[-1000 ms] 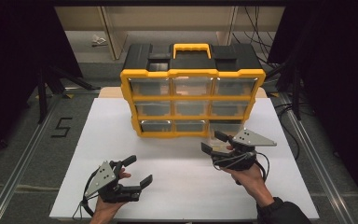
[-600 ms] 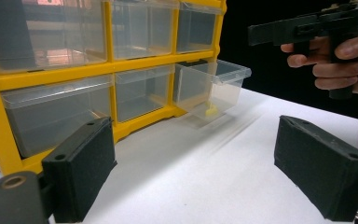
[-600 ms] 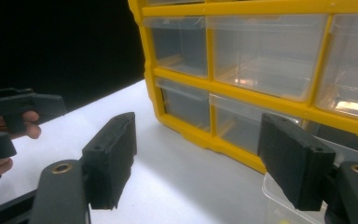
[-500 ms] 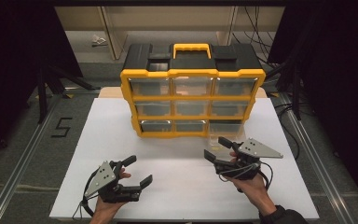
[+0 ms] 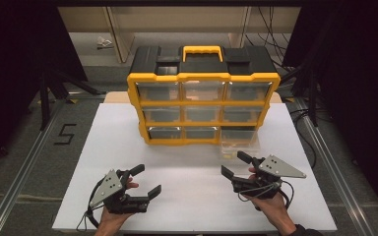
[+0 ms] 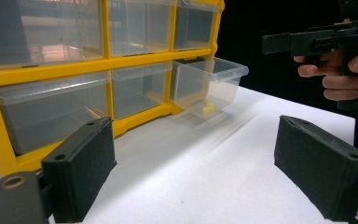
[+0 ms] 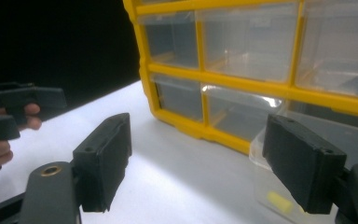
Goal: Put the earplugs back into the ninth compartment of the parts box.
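A yellow-framed organizer cabinet (image 5: pixel 203 105) with a black top, a yellow carry handle (image 5: pixel 203 50) and nine clear drawers stood toward the far half of a white desk (image 5: pixel 187 167). Its bottom-right drawer (image 5: pixel 239 144) was pulled out of the frame and jutted forward over the desk, while the other drawers sat flush. In the left gripper view the open drawer held a small yellow piece (image 6: pixel 208 108) lying on its floor near the front wall; the right gripper view showed the same piece low between that gripper's jaws and farther off. The right gripper (image 5: pixel 236 165), held in the person's right hand (image 5: pixel 270 201), hovered just in front of the open drawer without touching it, with its grey three-cornered plate on top. Its jaws stood wide apart and had just been opening, with nothing between them; the drawer lay ahead of them, untouched. The left gripper (image 5: pixel 146 181), in the left hand (image 5: pixel 114 216), sat near the front-left edge of the desk, well apart from the cabinet, its jaws likewise spread wide and empty. Beyond the desk lay a grey floor with a number five (image 5: pixel 65 133) marked on it.
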